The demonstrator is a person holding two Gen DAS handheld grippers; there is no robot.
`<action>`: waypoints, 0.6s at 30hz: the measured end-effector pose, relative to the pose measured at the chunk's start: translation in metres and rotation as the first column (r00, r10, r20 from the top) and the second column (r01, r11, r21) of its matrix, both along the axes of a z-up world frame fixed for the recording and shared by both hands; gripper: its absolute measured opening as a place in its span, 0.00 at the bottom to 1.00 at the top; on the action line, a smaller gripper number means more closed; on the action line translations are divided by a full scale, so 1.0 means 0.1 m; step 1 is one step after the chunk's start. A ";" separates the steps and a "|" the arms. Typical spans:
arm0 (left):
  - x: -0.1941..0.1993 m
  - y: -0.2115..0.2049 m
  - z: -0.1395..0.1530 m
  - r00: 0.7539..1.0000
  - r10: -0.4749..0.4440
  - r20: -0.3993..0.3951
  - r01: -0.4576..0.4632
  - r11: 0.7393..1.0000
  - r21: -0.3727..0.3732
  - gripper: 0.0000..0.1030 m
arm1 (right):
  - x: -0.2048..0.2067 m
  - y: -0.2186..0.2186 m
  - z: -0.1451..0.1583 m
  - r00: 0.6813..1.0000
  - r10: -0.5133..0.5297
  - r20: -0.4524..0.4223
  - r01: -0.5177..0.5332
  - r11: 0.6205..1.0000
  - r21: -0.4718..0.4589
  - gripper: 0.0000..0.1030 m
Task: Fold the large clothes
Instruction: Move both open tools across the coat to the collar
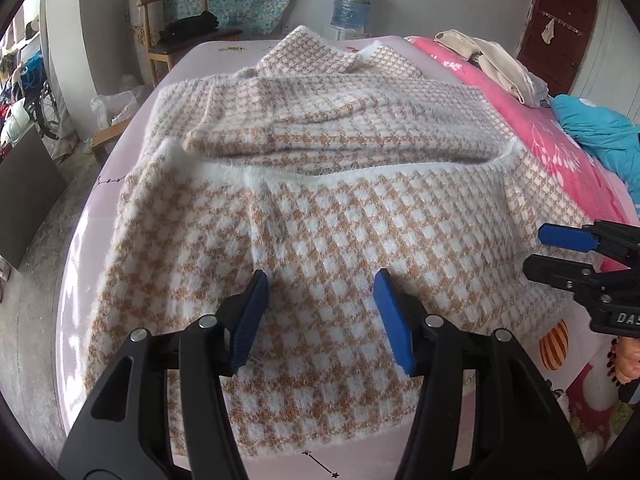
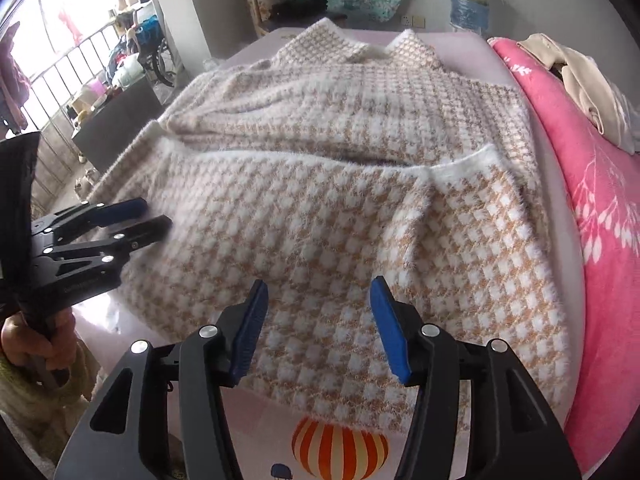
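Observation:
A large fuzzy sweater in a tan-and-white check [image 1: 320,208] lies spread on the pale pink bed sheet [image 1: 80,264]. Its near part is folded up, so a white hem band [image 1: 360,168] runs across the middle; sleeves lie folded across the far part. It also shows in the right wrist view [image 2: 328,216]. My left gripper [image 1: 320,312] is open and empty just above the sweater's near left part. My right gripper [image 2: 316,320] is open and empty above its near right part. Each gripper shows in the other's view, the right gripper [image 1: 560,252] and the left gripper [image 2: 148,220].
A pink blanket [image 2: 600,208] lies along the right side of the bed with beige clothes [image 2: 584,80] and a blue garment [image 1: 600,132] on it. A wooden chair [image 1: 176,28] and a water bottle [image 1: 352,4] stand behind the bed. The bed's left edge drops to the floor [image 1: 32,320].

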State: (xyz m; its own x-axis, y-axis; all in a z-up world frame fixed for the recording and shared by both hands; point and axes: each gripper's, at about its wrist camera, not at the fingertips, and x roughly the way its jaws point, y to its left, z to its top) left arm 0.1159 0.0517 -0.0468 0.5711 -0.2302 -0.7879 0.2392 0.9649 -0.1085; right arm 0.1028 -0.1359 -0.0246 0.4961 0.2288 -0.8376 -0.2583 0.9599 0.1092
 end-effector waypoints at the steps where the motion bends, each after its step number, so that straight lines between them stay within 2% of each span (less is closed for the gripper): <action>1: 0.00 0.01 0.00 1.000 -0.002 0.000 0.002 1.000 -0.003 0.52 | -0.04 0.00 0.04 1.000 0.003 0.016 -0.003 1.000 0.001 0.59; 3: 0.00 0.01 -0.01 1.000 -0.002 0.001 0.002 1.000 -0.008 0.52 | -0.10 0.02 0.02 1.000 0.005 0.024 -0.005 1.000 -0.006 0.65; 5: 0.00 0.02 -0.01 1.000 0.000 0.000 0.000 1.000 -0.009 0.52 | -0.09 0.05 -0.17 1.000 0.005 -0.024 -0.006 0.999 -0.046 0.66; 7: 0.00 0.02 0.00 1.000 -0.001 -0.002 0.001 1.000 -0.007 0.53 | -0.08 0.02 -0.27 1.000 -0.007 -0.027 0.006 1.000 -0.022 0.68; 10: -0.02 0.03 0.05 1.000 -0.005 0.001 0.005 1.000 -0.010 0.53 | -0.07 -0.01 -0.19 0.999 -0.025 -0.036 0.024 1.000 -0.009 0.68; 14: -0.19 0.03 0.23 0.997 -0.060 0.039 0.062 0.997 -0.046 0.53 | -0.18 0.00 -0.01 1.000 -0.008 0.006 0.008 1.000 -0.010 0.68; 18: -0.34 -0.05 0.21 0.994 -0.109 0.029 0.110 0.994 -0.026 0.63 | -0.30 0.05 -0.06 1.000 0.023 0.015 -0.023 0.999 -0.030 0.69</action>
State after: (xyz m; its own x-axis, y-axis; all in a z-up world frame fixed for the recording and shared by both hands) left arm 0.0817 0.0467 -0.0261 0.5623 -0.3138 -0.7651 0.3467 0.9294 -0.1264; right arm 0.0727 -0.1308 -0.0301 0.5042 0.2154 -0.8363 -0.2817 0.9565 0.0765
